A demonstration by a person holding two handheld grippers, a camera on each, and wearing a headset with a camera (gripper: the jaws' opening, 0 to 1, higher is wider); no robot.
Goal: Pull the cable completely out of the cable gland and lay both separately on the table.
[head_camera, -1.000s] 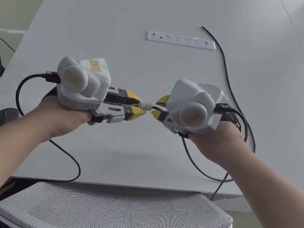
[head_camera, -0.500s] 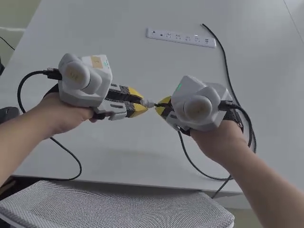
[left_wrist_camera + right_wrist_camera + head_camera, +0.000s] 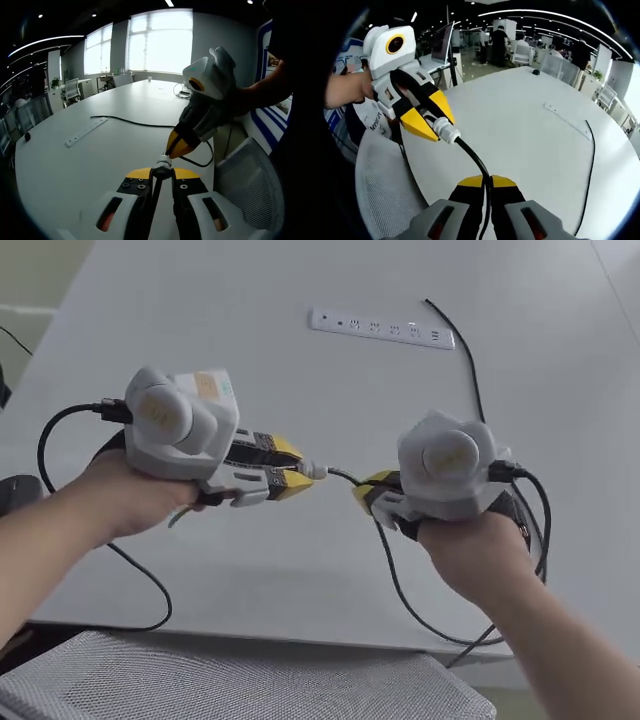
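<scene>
As two hand-held grippers [image 3: 292, 476] [image 3: 368, 491] pinch, one cable [image 3: 346, 477] enters one gland [image 3: 316, 471].

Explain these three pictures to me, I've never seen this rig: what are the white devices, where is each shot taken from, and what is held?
A person holds two handheld two-jaw grippers; there is no robot arm. The head view comes from a headset camera looking down at the white table. The two round views come from cameras riding on the grippers, each looking along its own jaws. The left gripper is shut on a small white gland. The right gripper is shut on the black cable that runs out of it. The cable is not yet pulled free. A power strip lies on the table.
</scene>
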